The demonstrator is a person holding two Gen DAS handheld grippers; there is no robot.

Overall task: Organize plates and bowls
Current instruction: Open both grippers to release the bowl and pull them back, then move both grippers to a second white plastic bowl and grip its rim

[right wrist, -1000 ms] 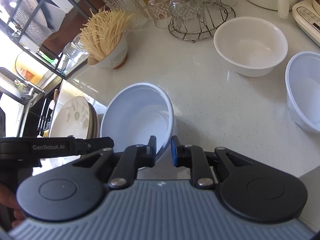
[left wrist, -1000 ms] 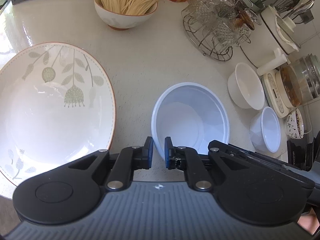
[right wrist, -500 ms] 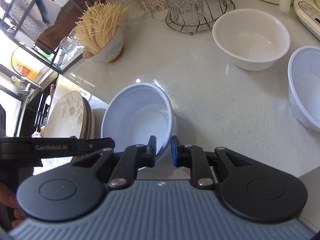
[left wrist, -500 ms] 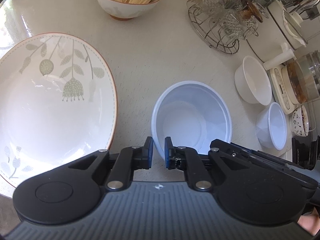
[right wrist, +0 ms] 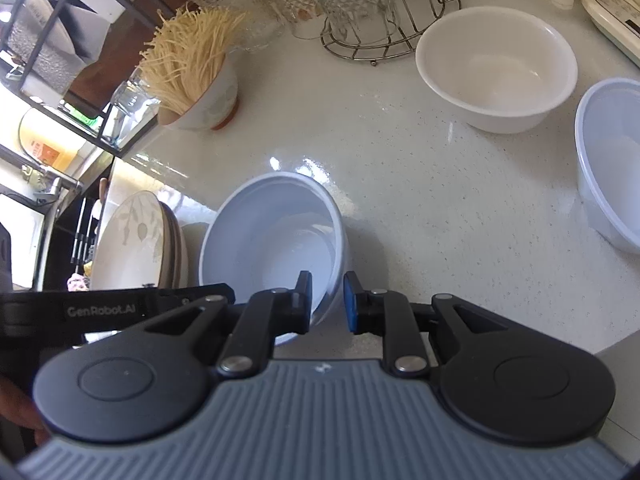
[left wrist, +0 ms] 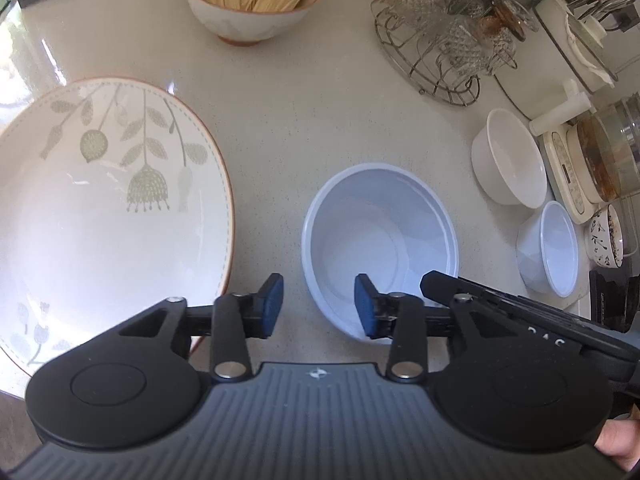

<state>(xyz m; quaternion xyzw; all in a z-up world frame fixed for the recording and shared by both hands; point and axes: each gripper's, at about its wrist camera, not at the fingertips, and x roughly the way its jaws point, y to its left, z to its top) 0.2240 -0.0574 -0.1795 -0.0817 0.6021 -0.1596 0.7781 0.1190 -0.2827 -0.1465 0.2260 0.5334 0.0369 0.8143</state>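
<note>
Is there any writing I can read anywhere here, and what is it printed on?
"GenRobot.AI": white letters on the black body of the left gripper, seen from the right wrist camera.
Pale letters on the right gripper: cut off, unreadable.
Printing on the white appliance panel: too small to read.
Orange label on the yellow package under the shelf: blurred.

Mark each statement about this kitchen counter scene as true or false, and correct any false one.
1. The left gripper is open around the near rim of the pale blue bowl. True.
2. The floral plate holds noodles. False: it is empty; the dry noodles stand in a footed bowl.
3. The right gripper is shut on the pale blue bowl's rim. True.
4. The white bowl is stacked inside the pale blue bowl. False: it sits apart on the counter, near the glass rack.
</note>
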